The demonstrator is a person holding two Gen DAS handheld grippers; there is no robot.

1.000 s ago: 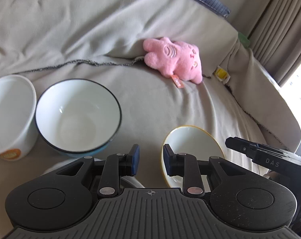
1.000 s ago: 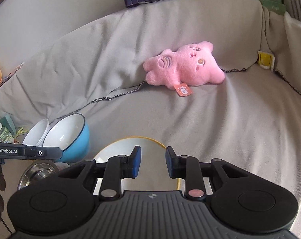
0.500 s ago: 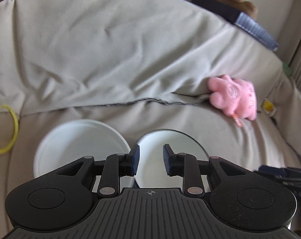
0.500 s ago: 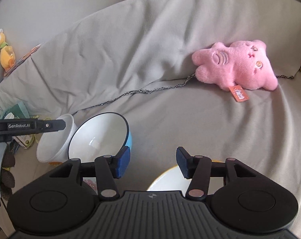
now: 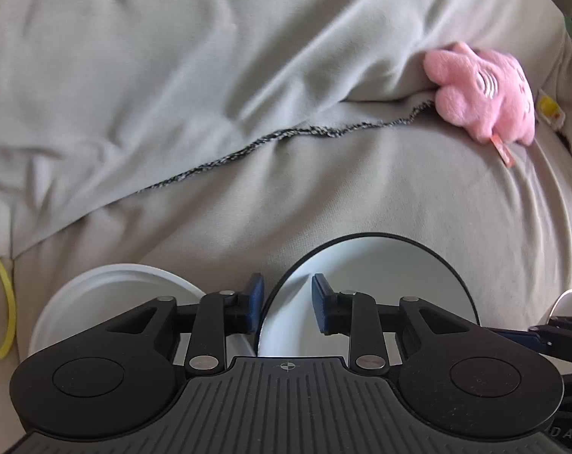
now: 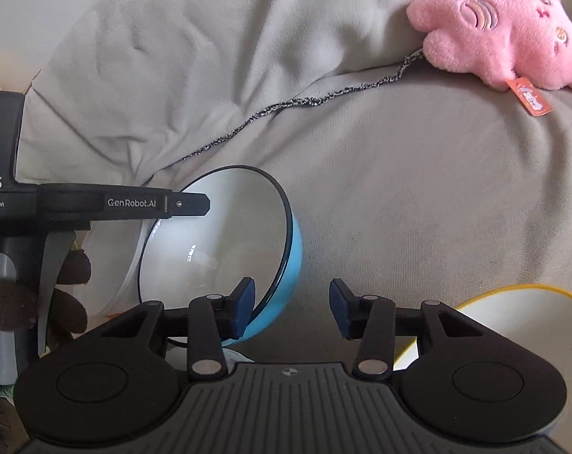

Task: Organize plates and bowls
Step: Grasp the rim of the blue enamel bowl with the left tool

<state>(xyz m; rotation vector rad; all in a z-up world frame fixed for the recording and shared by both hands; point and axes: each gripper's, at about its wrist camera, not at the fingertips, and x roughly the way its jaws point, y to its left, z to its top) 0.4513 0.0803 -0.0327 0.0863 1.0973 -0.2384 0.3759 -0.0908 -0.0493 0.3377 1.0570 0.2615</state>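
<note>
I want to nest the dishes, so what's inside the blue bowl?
The blue bowl shows only a bare white interior with glare. The right tool finger covers a bit of its near rim.

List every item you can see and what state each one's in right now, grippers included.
Left gripper: jaws open astride the blue bowl's rim.
Right gripper: jaws open, holding nothing.
Blue bowl: empty, tilted.
White bowl: empty, beside the blue bowl.
Yellow-rimmed bowl: empty.
Pink plush toy: lying against the sofa back.
</note>
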